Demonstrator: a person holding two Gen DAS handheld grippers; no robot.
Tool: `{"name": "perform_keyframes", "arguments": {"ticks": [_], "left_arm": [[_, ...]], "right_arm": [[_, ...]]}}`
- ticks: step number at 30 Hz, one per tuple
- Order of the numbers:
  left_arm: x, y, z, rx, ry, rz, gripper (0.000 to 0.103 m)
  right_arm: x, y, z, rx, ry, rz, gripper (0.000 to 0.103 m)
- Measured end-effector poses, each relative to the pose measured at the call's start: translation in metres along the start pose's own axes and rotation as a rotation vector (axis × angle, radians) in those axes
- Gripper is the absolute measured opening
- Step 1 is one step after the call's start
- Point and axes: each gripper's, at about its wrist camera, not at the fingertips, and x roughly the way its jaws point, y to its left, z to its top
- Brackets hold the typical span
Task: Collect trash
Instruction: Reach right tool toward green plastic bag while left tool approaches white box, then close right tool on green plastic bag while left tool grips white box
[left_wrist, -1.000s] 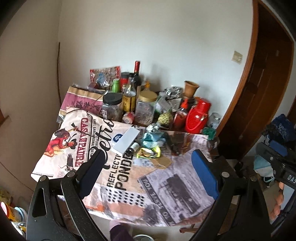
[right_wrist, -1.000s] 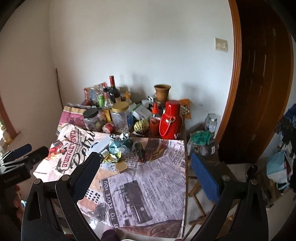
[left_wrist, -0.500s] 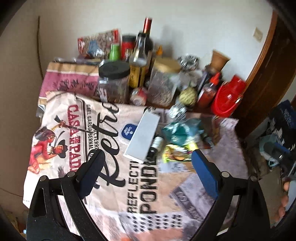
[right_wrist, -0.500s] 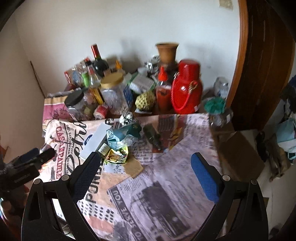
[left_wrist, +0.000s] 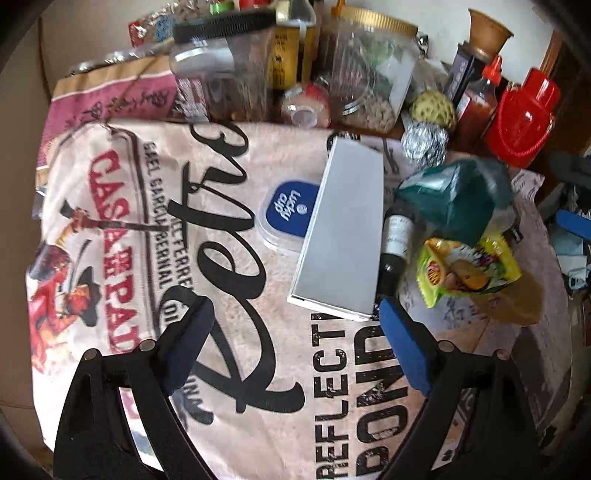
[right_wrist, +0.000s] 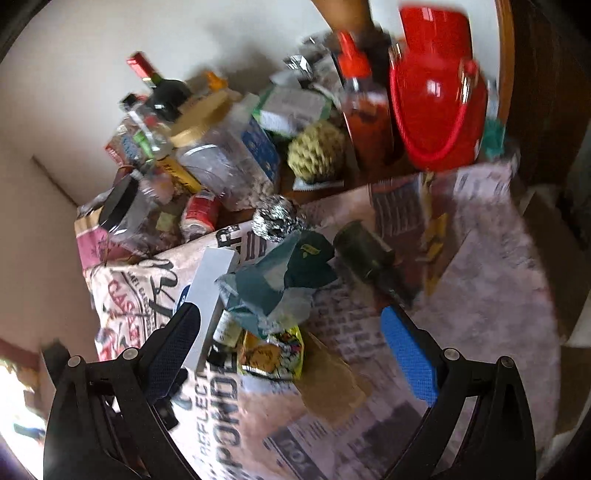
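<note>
**Trash heap mid-table, both tools spread and empty**

Table (left_wrist: 236, 369) draped in printed cloth; white box (left_wrist: 343, 236) taken as landmark, lying flat with long axis running away from left tool (left_wrist: 291, 332) toward the back row. Sits just ahead of left tool, slightly toward its right pad; jaws wide but closing a little, nothing between them. Nearer hand for the box: left, by judgement. Beyond the box: black-lidded jar (left_wrist: 221, 66) with dark contents, gold-lidded jar (left_wrist: 369, 70) part-filled with something pale. Right of the box: crumpled teal wrapper (left_wrist: 454, 199); nearer than that, yellow snack packet (left_wrist: 465, 269). Touching the box's right edge: small dark bottle (left_wrist: 397, 240) lying parallel. Half under its left edge: blue-lidded tub (left_wrist: 288, 212). At its far right corner: foil ball (left_wrist: 424, 142).

Right tool (right_wrist: 291, 339) spread, holding nothing; teal wrapper and snack packet framed between its pads, not touched.
</note>
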Motion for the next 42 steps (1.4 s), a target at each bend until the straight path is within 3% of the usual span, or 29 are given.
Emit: {"name": "perform_keyframes", "arguments": {"ticks": [3,11,14,16,17,20,21,29,42], "left_arm": [[0.011,-0.001,0.001,0.007,0.026,-0.041,0.084],[0.027,-0.007,0.012,0.040,-0.001,-0.037,0.082],[0.037,-0.012,0.018,0.070,-0.001,-0.031,0.073],[0.042,-0.016,0.020,0.090,-0.004,-0.029,0.063],[0.043,-0.018,0.021,0.098,-0.004,-0.027,0.059],[0.044,-0.022,0.021,0.109,-0.024,-0.023,0.057],[0.043,-0.023,0.022,0.107,-0.032,-0.025,0.056],[0.010,-0.014,0.036,0.007,-0.076,-0.097,0.052],[-0.099,-0.030,0.030,-0.126,-0.232,-0.114,0.050]], "right_arm": [[0.022,-0.009,0.003,0.069,0.029,0.017,0.098],[0.060,-0.014,0.010,0.130,0.084,0.015,0.097],[0.068,-0.010,0.011,0.110,0.089,0.009,0.088],[0.072,-0.008,0.012,0.094,0.101,0.005,0.070],[0.074,-0.007,0.012,0.085,0.108,0.012,0.067],[0.073,-0.004,0.012,0.065,0.105,0.008,0.049],[0.071,-0.003,0.013,0.052,0.103,0.003,0.039],[0.043,0.007,0.014,-0.026,0.047,0.009,0.022],[-0.068,0.019,0.011,-0.214,-0.143,-0.017,0.017]]}}
